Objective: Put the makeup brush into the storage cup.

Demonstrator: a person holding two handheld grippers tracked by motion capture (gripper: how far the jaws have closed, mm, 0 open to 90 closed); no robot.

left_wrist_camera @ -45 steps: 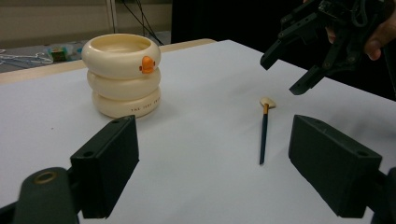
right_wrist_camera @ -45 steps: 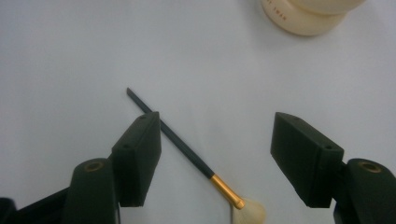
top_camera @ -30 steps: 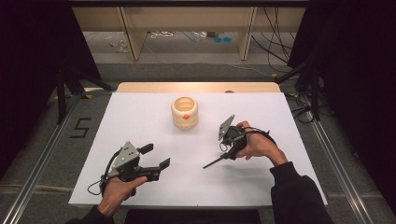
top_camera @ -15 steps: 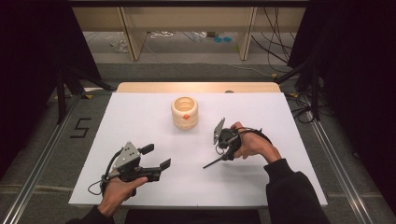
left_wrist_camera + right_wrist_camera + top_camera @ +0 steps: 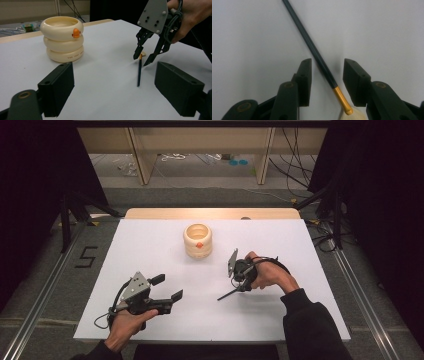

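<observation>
High view looks down and forward over the whole worktop [image 5: 150,240]. Left gripper view sits low, facing across it. Right gripper view looks straight down, close. All share the brush [image 5: 312,47].

brush [image 5: 317,53] tuft cut by bottom edge, handle by top; pot [image 5: 62,38] lettering too small

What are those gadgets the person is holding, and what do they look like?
Each hand holds a black tool with two flat, blocky jaws: the left tool and the right tool. Each carries a grey three-cornered plate on top and trails a black cable. The person wears dark long sleeves.
</observation>
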